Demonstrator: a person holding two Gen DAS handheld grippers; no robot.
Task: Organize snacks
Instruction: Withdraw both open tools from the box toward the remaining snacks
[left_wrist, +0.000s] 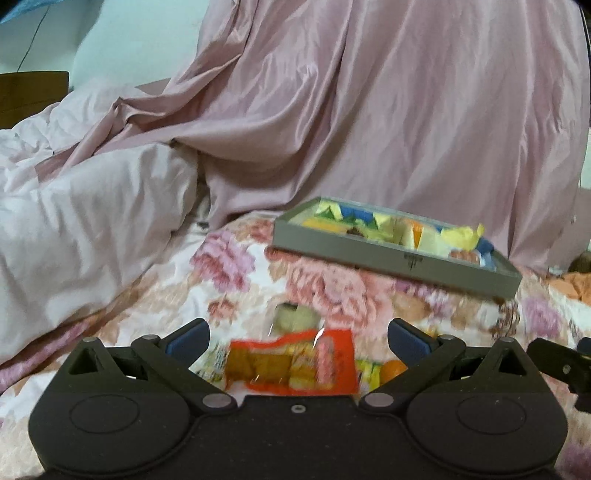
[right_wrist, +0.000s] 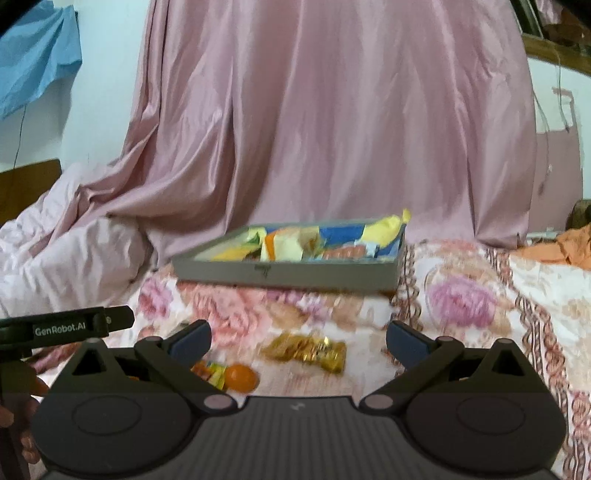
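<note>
A grey tray (left_wrist: 391, 260) holding several snack packets sits on the floral bedspread, also in the right wrist view (right_wrist: 288, 275). My left gripper (left_wrist: 297, 338) is open and empty above a red-orange snack packet (left_wrist: 291, 363) and a pale round snack (left_wrist: 295, 317). My right gripper (right_wrist: 297, 338) is open and empty, with a golden snack packet (right_wrist: 306, 350) lying between its fingers. An orange round snack (right_wrist: 241, 377) and a small yellow-green packet (right_wrist: 214, 373) lie to its left.
A pink satin curtain (right_wrist: 314, 129) hangs behind the tray. A crumpled pale duvet (left_wrist: 74, 221) lies at the left. An orange cloth (right_wrist: 561, 247) lies at the right. The left gripper's body (right_wrist: 66, 326) shows at the left of the right wrist view.
</note>
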